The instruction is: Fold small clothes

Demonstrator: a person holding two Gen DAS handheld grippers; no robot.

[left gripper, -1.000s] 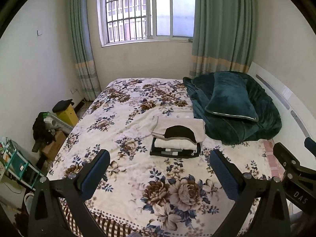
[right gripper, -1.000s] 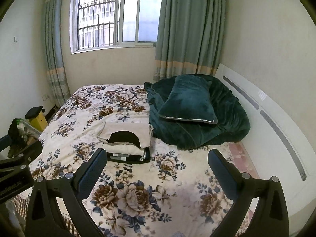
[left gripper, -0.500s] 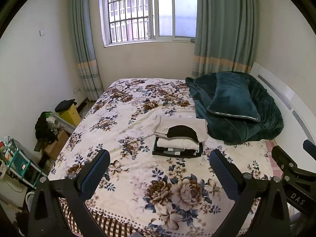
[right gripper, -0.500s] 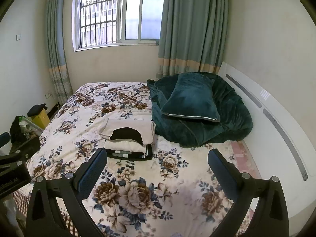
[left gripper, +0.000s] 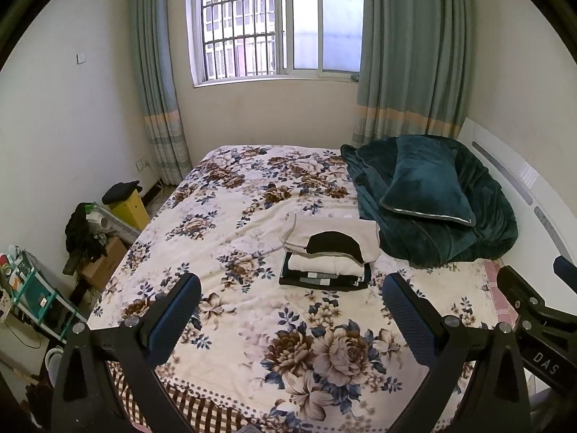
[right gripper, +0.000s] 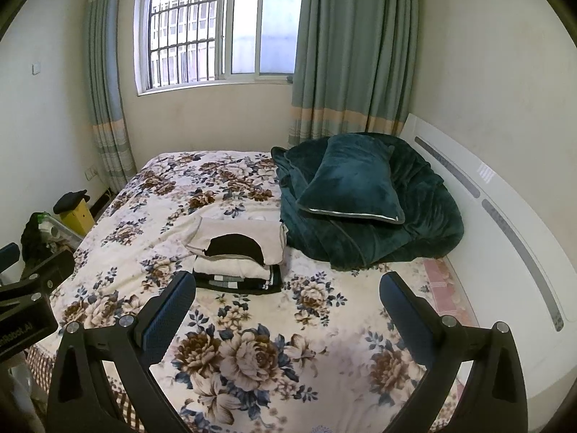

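A stack of folded clothes (left gripper: 326,252) lies in the middle of the floral bed (left gripper: 252,187): a beige top with a black collar patch on a white piece on a dark piece. It also shows in the right wrist view (right gripper: 238,252). My left gripper (left gripper: 290,310) is open and empty, held above the bed's near end, well short of the stack. My right gripper (right gripper: 286,306) is open and empty, also above the near end, to the right of the left one.
A dark green blanket (left gripper: 450,238) with a green pillow (left gripper: 429,184) fills the bed's right side by the white headboard (right gripper: 505,223). Boxes, a yellow bin (left gripper: 128,205) and a shelf (left gripper: 32,299) stand on the floor to the left. A window (left gripper: 277,21) is behind.
Both grippers have drawn back and risen slightly from the bed; the stack looks a little farther away. The clothes have not moved.
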